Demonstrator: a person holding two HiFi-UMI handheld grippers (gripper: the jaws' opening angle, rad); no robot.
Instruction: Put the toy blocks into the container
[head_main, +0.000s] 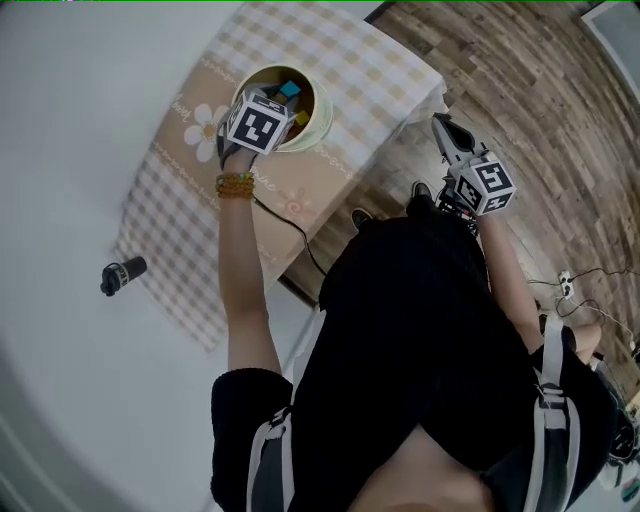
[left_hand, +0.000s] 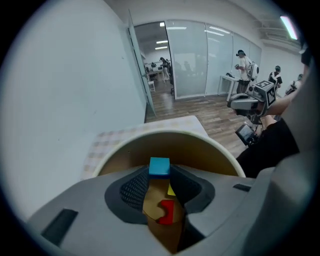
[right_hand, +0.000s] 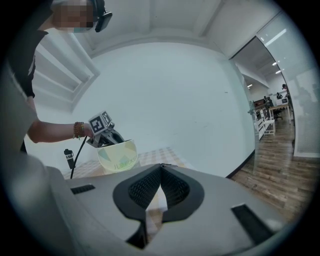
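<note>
A pale round container stands on the checked tablecloth. My left gripper hangs over its mouth, shut on a blue block pinched between the fingertips. Below the block, inside the container, lie a red block and a yellow one. My right gripper is off the table's right edge, over the wooden floor, shut with nothing in it. The right gripper view shows its tips meeting, and further off the container with the left gripper above it.
A small black cylinder lies at the cloth's left edge. A black cable runs from the left gripper across the table. The table's right edge drops to a wooden floor. Several people stand far off by glass walls.
</note>
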